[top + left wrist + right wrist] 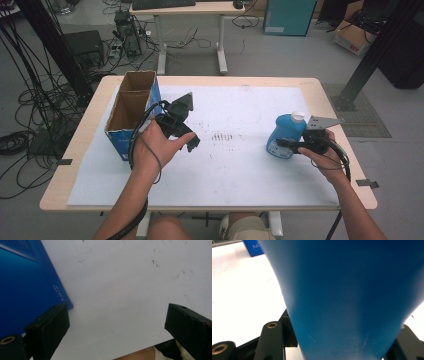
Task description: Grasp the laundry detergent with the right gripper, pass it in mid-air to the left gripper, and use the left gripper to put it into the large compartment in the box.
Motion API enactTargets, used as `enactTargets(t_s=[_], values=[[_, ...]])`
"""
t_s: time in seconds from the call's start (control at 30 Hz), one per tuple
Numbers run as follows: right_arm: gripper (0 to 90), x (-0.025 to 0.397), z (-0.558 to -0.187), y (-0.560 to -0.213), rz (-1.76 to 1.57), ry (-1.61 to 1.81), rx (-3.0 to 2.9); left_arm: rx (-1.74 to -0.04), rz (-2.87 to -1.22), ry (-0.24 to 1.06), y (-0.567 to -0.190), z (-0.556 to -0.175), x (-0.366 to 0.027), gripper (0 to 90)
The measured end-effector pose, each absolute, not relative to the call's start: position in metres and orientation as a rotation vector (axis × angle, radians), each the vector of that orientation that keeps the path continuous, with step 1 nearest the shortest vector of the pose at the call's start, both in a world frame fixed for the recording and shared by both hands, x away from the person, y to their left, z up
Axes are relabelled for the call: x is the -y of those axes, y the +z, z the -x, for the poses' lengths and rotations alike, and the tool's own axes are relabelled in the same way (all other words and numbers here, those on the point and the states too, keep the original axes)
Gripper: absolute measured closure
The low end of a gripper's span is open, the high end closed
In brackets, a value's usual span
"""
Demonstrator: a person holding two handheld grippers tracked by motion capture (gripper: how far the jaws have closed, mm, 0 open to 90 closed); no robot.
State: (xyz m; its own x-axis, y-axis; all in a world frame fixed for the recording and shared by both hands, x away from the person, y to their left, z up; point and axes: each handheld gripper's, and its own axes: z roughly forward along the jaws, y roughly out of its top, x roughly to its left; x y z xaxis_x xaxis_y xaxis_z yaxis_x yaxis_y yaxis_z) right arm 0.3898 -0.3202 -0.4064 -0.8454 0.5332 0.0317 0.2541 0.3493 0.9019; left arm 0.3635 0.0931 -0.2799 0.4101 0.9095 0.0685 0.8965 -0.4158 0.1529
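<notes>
The right claw (292, 145) is closing around a blue bottle (286, 134) with a white cap, which is standing near the right edge of the table (90, 130). In the right gripper view the blue bottle (352, 297) is sitting deep between the jaws, its body pressing against both; the hold looks firm, though the pad contact itself is hidden behind the bottle. The left claw (182, 134) is hovering wide open and empty just beside the blue cardboard box (131, 112), which is standing open-topped near the left edge. The left gripper view is showing its jaws well apart over the white table cover (120, 285), with the blue cardboard box (27, 282) wall beside one jaw.

Judging from this, the bottle is probably heading for the box. To do this well, the right hand should be keeping the squeeze steady and low on the body, lifting straight up so the bottle is not tipping, then carrying it across toward the left edge high enough to be clearing the box rim. The left claw could be steadying the box wall so it is not sliding when the bottle is going in. The smooth plastic may be slipping if the grip is loosening mid-carry.
</notes>
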Motion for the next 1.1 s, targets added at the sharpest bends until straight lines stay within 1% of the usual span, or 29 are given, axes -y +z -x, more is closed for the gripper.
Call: enactTargets(t_s=[0.43,0.67,0.73,0.87,1.1], values=[[43.4,0.316,-0.391,-0.403,-0.725,1.462,-2.36,-1.629,-2.539,0.197,-0.266,-0.351,-0.112,6.1],[43.5,0.315,-0.391,-0.401,-0.764,1.454,-2.358,-1.574,-2.552,0.196,-0.253,-0.334,-0.12,6.1],[43.6,0.314,-0.391,-0.399,-0.778,1.453,-2.356,-1.548,-2.554,0.175,-0.248,-0.33,-0.124,6.1],[43.6,0.31,-0.393,-0.39,-0.783,1.478,-2.348,-1.528,-2.552,0.166,-0.241,-0.326,-0.131,6.1],[43.5,0.288,-0.394,-0.366,-0.718,1.485,-2.365,-1.493,-2.549,0.154,-0.226,-0.324,-0.14,6.1]])
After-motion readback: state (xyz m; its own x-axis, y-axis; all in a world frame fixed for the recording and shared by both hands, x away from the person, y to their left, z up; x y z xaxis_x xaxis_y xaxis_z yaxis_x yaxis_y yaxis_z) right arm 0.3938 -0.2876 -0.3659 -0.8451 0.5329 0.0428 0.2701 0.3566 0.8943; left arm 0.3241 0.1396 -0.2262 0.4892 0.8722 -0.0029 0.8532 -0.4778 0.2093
